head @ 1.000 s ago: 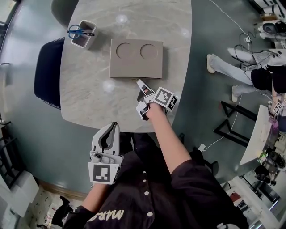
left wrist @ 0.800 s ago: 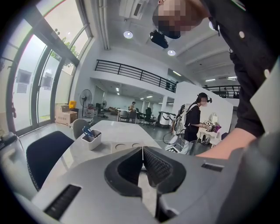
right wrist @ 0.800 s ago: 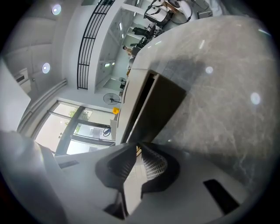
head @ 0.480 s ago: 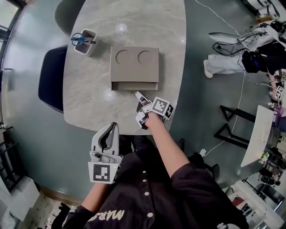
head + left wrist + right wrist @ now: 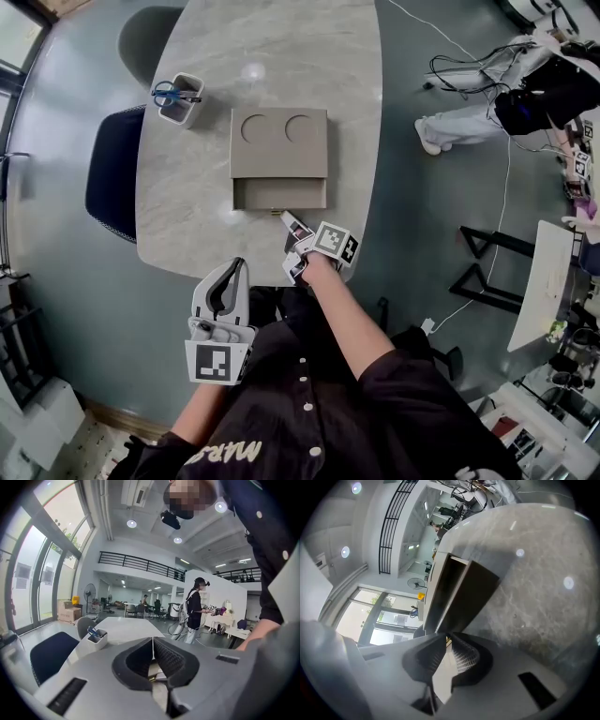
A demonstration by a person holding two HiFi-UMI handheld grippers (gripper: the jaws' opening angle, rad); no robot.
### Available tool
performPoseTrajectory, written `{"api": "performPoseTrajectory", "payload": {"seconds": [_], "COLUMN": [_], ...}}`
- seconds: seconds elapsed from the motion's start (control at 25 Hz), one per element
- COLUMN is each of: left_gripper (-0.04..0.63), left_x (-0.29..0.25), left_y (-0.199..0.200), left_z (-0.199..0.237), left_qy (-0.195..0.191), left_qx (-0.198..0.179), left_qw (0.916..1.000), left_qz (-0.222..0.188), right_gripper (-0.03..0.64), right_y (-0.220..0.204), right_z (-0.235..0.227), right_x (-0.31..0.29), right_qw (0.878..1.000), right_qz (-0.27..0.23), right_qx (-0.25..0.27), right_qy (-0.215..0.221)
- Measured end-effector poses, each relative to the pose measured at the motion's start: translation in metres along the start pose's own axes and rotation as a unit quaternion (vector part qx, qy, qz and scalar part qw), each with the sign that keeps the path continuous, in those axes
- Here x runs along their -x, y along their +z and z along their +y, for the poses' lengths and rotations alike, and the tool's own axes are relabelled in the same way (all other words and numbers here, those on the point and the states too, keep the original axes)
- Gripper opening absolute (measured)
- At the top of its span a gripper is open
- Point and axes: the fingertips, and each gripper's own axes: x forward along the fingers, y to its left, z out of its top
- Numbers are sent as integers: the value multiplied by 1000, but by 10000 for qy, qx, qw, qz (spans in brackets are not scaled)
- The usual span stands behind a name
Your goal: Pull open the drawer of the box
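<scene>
A flat tan box (image 5: pixel 279 141) with two round hollows in its lid lies on the grey marble table (image 5: pixel 187 225). Its drawer (image 5: pixel 279 194) stands partly out on the side facing me, with a dark hollow inside (image 5: pixel 457 595). My right gripper (image 5: pixel 286 221) is at the drawer's front edge, shut on the small pull tab (image 5: pixel 448 641). My left gripper (image 5: pixel 238 266) hangs near my body, just off the table's near edge, with its jaws together (image 5: pixel 153 641) and nothing in them.
A white cup (image 5: pixel 175 98) holding blue scissors stands at the table's left edge. A dark blue chair (image 5: pixel 112 173) and a grey chair (image 5: pixel 145 37) stand left of the table. A person (image 5: pixel 487 112) and cables are on the floor at the right.
My right gripper has drawn back toward me with the tab, and the drawer has slid out of the box. The left gripper has stayed put.
</scene>
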Motion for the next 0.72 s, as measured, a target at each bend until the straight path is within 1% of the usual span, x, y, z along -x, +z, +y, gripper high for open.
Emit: {"api": "performPoseTrajectory", "payload": {"seconds": [0.12,0.28,0.52,0.56,0.68,0.72], "left_gripper": [17,17,17,17,17,17], "left_x": [1,1,3,3,4,4], "left_y": [-2,3,5,6,3,3], "left_z": [-3,0,-4,-5,-4,-5], "left_qy": [-49,-14,-56,-48,-20,-48], "left_qx": [29,-72,-111,-121,-130,-124], "left_qw": [10000,9999,9997,9997,9999,9999], "left_qz": [45,-127,-208,-212,-55,-82], "right_gripper": [29,29,29,29,29,29], "right_y": [-6,-13,-23,-25,-30,-31], "right_z": [-3,-3,-6,-7,-9,-9], "right_x": [4,9,17,18,21,22], "right_qw": [10000,10000,9999,9999,9999,9999], "right_qz": [21,24,59,70,74,62], "right_qx": [6,23,86,93,91,82], "right_qy": [-32,-50,-78,-86,-95,-88]}}
